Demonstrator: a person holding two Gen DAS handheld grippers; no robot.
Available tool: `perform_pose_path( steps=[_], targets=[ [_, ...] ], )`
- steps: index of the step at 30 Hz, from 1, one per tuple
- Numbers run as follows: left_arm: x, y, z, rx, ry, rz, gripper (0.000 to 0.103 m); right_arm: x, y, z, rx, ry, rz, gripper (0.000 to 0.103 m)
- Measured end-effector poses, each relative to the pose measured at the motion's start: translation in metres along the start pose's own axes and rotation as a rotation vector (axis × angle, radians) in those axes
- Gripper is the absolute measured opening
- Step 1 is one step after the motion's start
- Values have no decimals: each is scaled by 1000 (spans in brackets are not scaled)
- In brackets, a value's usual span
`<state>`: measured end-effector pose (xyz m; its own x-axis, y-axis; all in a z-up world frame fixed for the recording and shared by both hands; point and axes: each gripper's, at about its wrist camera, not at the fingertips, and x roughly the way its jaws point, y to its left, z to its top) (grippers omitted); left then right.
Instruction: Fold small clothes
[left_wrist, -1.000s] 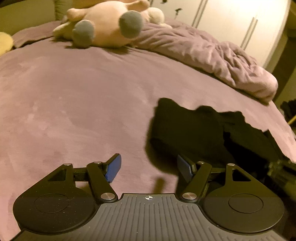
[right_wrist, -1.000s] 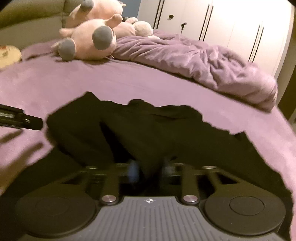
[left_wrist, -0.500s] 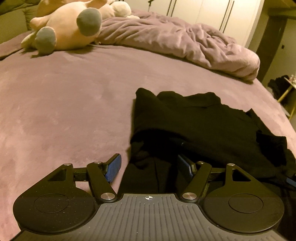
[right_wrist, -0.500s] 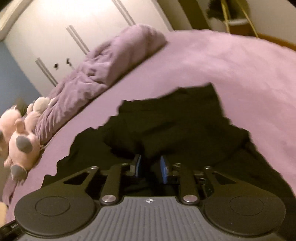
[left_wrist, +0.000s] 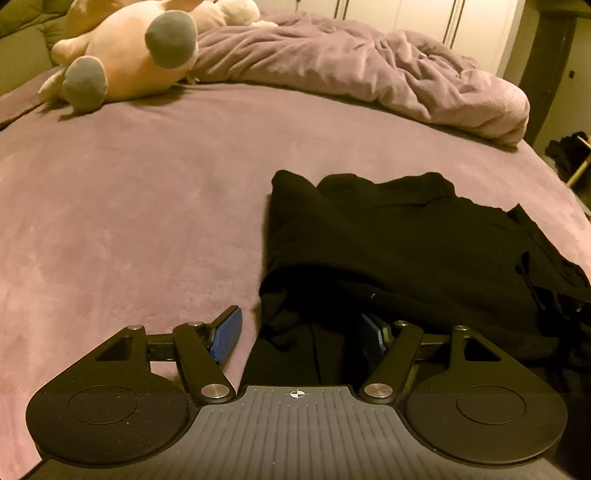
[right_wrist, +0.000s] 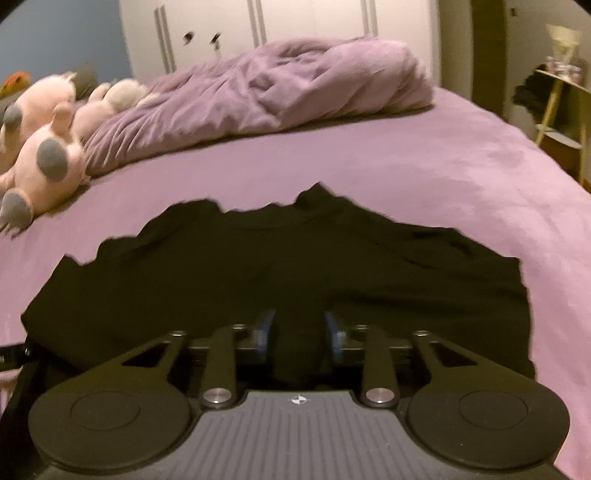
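left wrist view: the left gripper (left_wrist: 301, 334) sits at the bottom centre of the frame with its blue pads spread wide, released and clamped on nothing; the left pad lies over bare bedding, the right pad is half sunk in dark cloth. between the pads and up to the right spreads the black garment (left_wrist: 406, 240), rumpled, filling the lower right of the frame on the purple bedspread (left_wrist: 129, 203). at the upper left lies a pink plush toy (left_wrist: 125, 55) with grey feet, and across the top runs a bunched purple duvet (left_wrist: 369, 70), touching the toy's right side. white wardrobe doors (left_wrist: 424, 14) show along the top edge.

right wrist view: the right gripper (right_wrist: 300, 334) is at the bottom centre, its pads drawn in on a fold of the black garment (right_wrist: 295, 266) bunched between them, gripping it. the cloth spans the middle of the frame on the bedspread (right_wrist: 443, 166). plush toys (right_wrist: 48, 158) lie at the left edge, the duvet (right_wrist: 277, 85) along the top centre, and a wooden shelf (right_wrist: 561, 107) at the right edge.
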<state>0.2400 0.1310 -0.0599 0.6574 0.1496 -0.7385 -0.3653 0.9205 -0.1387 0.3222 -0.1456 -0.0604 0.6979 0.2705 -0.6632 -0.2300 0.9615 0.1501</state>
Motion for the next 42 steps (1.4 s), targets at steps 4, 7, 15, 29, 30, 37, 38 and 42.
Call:
perform_pose_path(
  steps=[4, 7, 15, 29, 30, 37, 38, 42],
  targets=[
    [1, 4, 0, -14, -1, -5, 74, -26, -1, -12, -28, -76, 72, 34],
    [2, 7, 0, -29, -4, -9, 74, -38, 12, -29, -178, -99, 59, 46],
    [6, 16, 5, -53, 9, 36, 74, -18, 61, -37, -506, -85, -72, 39],
    [10, 20, 10, -39, 3, 42, 78, -55, -110, -18, 548, -247, 10, 4],
    [9, 18, 8, -24, 2, 46, 78, -50, -116, -24, 549, -199, -2, 5],
    [8, 18, 11, -26, 13, 62, 78, -48, -137, -48, 601, -117, 52, 19],
    [8, 18, 12, -36, 15, 61, 78, -46, -138, -47, 609, -120, 62, 24],
    [8, 15, 13, -29, 13, 72, 77, -36, -140, -37, 606, -109, 38, 20]
  ],
)
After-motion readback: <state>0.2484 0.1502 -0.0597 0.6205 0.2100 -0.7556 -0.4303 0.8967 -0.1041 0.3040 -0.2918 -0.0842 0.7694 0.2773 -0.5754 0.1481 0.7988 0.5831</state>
